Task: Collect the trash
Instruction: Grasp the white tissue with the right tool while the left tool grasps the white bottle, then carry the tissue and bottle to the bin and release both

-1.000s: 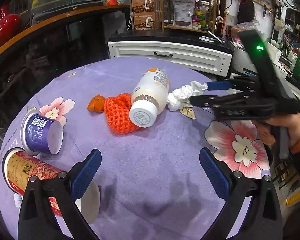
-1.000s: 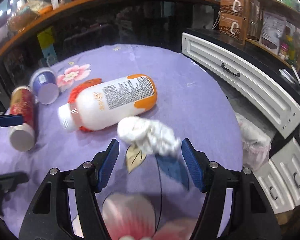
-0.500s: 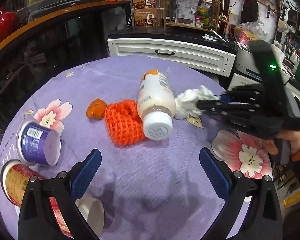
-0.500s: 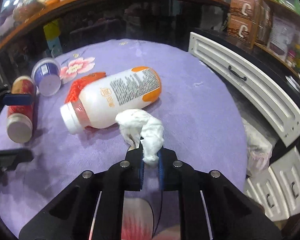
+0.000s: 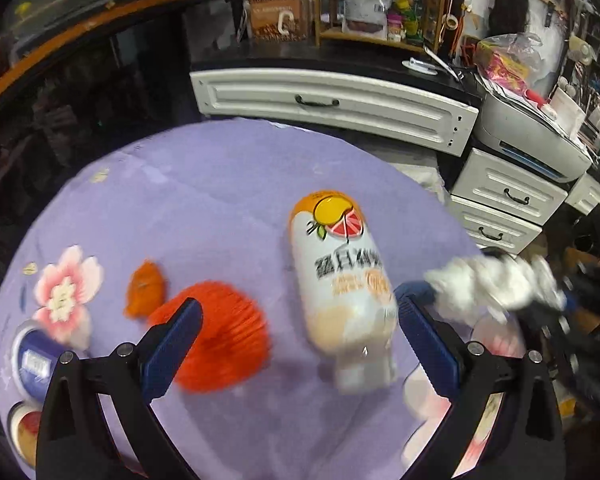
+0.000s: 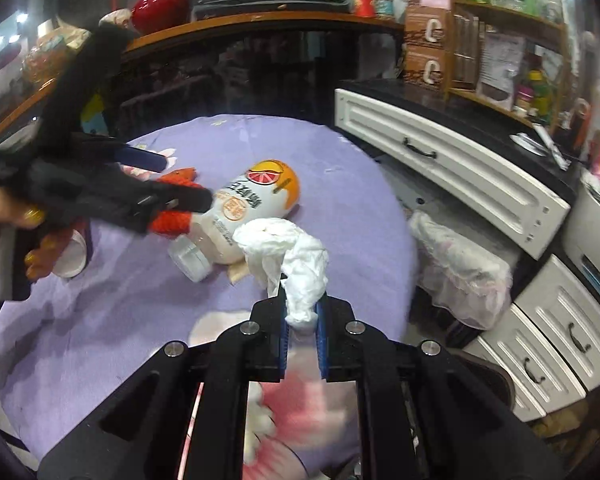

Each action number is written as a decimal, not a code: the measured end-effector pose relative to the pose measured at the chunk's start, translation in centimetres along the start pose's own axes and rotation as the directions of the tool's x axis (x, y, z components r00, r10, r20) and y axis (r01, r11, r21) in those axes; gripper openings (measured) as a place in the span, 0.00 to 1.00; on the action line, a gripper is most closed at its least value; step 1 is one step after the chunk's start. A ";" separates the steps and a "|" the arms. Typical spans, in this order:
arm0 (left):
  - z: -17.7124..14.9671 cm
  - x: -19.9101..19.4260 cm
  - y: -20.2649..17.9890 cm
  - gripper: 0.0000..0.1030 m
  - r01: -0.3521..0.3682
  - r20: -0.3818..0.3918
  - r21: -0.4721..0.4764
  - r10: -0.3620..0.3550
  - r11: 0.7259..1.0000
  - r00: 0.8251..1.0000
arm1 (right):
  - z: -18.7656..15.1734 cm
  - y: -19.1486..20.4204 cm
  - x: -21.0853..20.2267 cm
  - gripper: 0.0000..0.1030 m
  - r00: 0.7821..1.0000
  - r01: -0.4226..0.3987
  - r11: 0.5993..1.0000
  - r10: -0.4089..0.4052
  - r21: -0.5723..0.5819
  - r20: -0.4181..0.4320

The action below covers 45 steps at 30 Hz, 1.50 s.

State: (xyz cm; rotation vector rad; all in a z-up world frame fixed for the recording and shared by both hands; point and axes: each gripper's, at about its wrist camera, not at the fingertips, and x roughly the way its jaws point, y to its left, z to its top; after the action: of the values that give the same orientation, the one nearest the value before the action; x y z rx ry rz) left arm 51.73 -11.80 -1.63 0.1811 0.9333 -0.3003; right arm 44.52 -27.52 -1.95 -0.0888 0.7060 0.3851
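My right gripper (image 6: 301, 322) is shut on a crumpled white tissue (image 6: 290, 258), held a little above the purple tablecloth (image 6: 120, 320); the tissue (image 5: 496, 282) shows blurred at the right of the left wrist view. A white and orange drink bottle (image 5: 342, 280) lies on its side, its cap toward me. My left gripper (image 5: 296, 334) is open and hovers over the bottle and an orange net (image 5: 220, 336). In the right wrist view the left gripper (image 6: 172, 180) reaches in from the left above the bottle (image 6: 244, 208).
A blue cup (image 5: 36, 360) and a red can (image 5: 24, 432) lie at the table's left edge, an orange scrap (image 5: 146, 288) near the net. White drawers (image 5: 328, 100) stand beyond the table. A bag-lined bin (image 6: 456, 272) sits beside the table on the right.
My right gripper closed on the tissue and lifted it off the cloth toward the right. My left gripper moved forward over the bottle and net.
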 end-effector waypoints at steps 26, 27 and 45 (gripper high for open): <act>1.6 6.1 -3.9 0.59 -0.074 -0.154 0.047 0.081 0.996 0.985 | -7.9 -3.9 -5.0 0.11 0.999 0.015 0.987 -0.022 0.160 0.042; 1.5 5.7 -4.1 0.59 -0.073 -0.141 0.046 0.078 0.996 0.987 | -8.1 -4.0 -5.1 0.11 0.999 0.015 0.986 -0.024 0.169 0.047; -5.3 -5.7 -9.7 0.58 0.151 0.139 0.012 -0.151 0.988 0.979 | -14.7 -7.0 -10.6 0.11 0.992 0.074 0.950 -0.102 0.304 0.077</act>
State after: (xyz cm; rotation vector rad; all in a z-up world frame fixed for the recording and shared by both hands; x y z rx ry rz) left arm 41.32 -18.47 -0.36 0.0886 0.8098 -0.4486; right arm 30.76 -40.38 -6.63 0.1851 0.6605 0.1908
